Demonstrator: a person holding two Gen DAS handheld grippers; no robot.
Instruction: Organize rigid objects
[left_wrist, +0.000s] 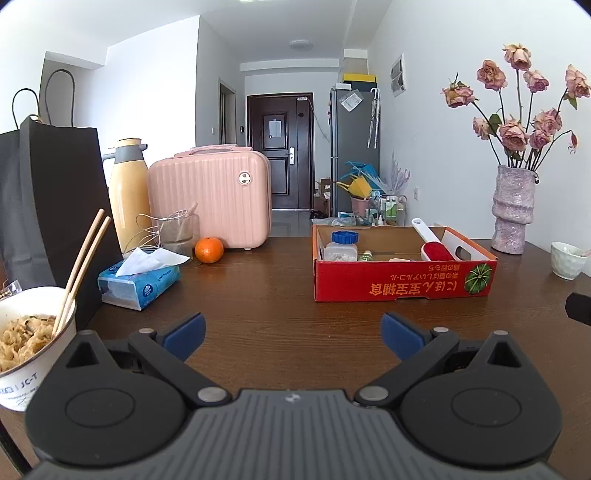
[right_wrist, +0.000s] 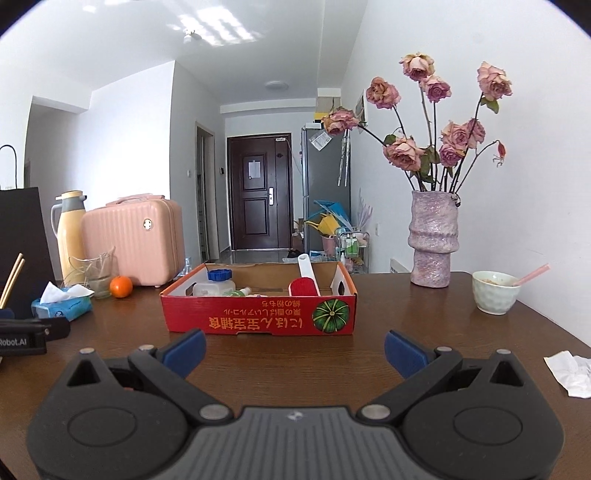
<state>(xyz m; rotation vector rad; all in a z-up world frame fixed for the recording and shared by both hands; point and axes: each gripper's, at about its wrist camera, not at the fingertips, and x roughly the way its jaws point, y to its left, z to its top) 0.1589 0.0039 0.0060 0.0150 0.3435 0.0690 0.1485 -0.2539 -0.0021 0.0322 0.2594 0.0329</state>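
Brown table (right_wrist: 406, 314) bears red box (right_wrist: 258, 321); left tool (left_wrist: 293, 338) and right tool (right_wrist: 295, 349) released, seemingly empty.

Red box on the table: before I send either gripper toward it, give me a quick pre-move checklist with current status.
1. Left gripper open, nothing held: ok.
2. Right gripper open, nothing held: ok.
3. Bare table between fingers and red box: ok.
4. Box open on top, lint roller and blue-capped bottle inside: ok.
5. Free room left in box: cannot tell.
6. Orange outside box, apart from it: not ok.
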